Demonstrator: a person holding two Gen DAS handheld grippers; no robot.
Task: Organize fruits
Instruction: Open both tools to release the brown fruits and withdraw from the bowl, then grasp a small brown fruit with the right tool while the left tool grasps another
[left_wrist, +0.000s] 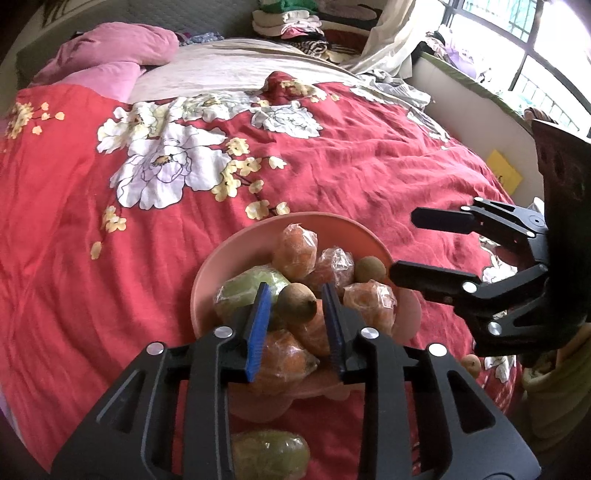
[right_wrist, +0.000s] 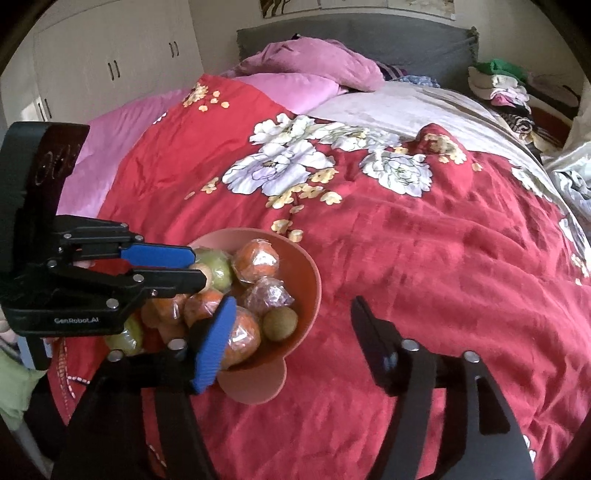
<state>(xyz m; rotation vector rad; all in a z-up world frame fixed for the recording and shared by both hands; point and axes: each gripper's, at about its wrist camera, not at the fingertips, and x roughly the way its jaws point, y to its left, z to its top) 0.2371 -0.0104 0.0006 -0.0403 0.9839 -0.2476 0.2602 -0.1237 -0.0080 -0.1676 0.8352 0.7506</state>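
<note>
A pink bowl (left_wrist: 236, 243) sits on the red floral bedspread, holding wrapped oranges (left_wrist: 295, 251), a wrapped green fruit (left_wrist: 247, 284) and small brown fruits. My left gripper (left_wrist: 297, 295) is over the bowl with its jaws closed on a small brown fruit (left_wrist: 297, 304); it also shows in the right wrist view (right_wrist: 195, 267). My right gripper (right_wrist: 291, 314) is open and empty, just right of the bowl (right_wrist: 306, 273), and it shows in the left wrist view (left_wrist: 402, 243). Another wrapped green fruit (left_wrist: 269, 454) lies on the bed in front of the bowl. A small fruit (left_wrist: 471, 363) lies right of the bowl.
The red floral bedspread (left_wrist: 332, 155) covers the bed. Pink pillows (right_wrist: 314, 70) lie at the headboard. Folded clothes (right_wrist: 498, 85) are stacked at the far right. A window (left_wrist: 517, 48) and ledge run along the right side. White wardrobes (right_wrist: 110, 66) stand at the left.
</note>
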